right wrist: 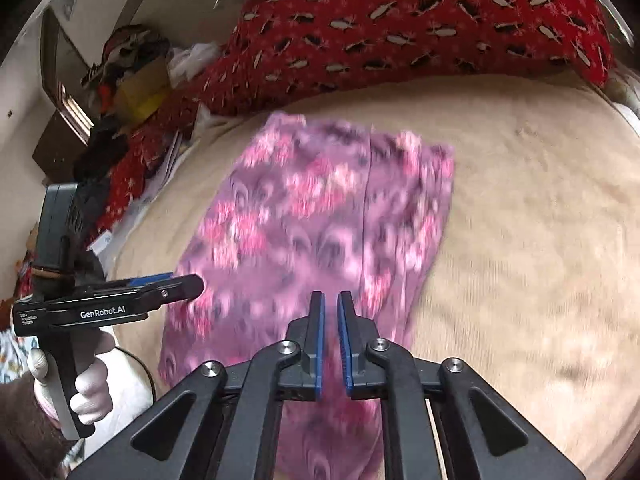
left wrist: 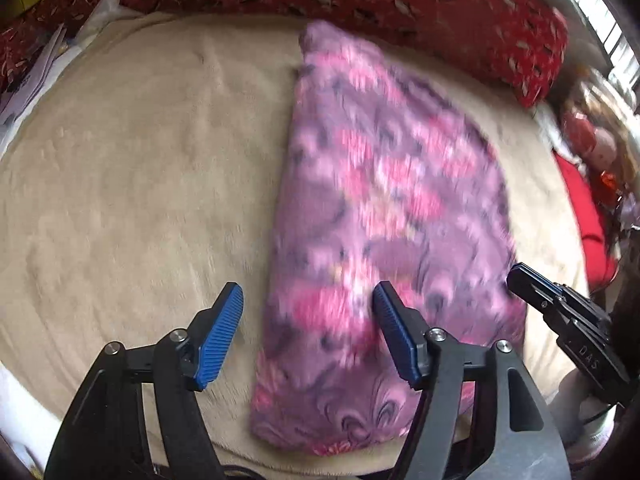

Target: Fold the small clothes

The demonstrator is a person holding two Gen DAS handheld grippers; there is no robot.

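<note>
A beige blanket (left wrist: 132, 184) covers the bed and fills most of both views; along its far edge lies a red patterned pillow (right wrist: 420, 28), with more red fabric, papers and a heap of clutter (right wrist: 128, 68) piled toward the far left corner of the room in the right wrist view; pale walls rise behind that heap, and a bright window (left wrist: 600, 20) shows at the far right in the left wrist view. On the blanket lies the purple and pink floral garment (left wrist: 384, 208), spread fairly flat and running from the near edge toward the pillow; its left edge is straight, a lengthwise seam or fold line shows in the right wrist view, and motion blur smears its print. The left gripper (left wrist: 308, 336) hovers over the garment's near left part with its blue pads set wide, one over the blanket and one over the cloth, nothing between them; a gloved hand (right wrist: 86, 380) holds its handle. The right gripper (right wrist: 331, 340) sits above the garment's near end, its pads drawn to a narrow slit; whether any cloth is pinched there cannot be told.
</note>
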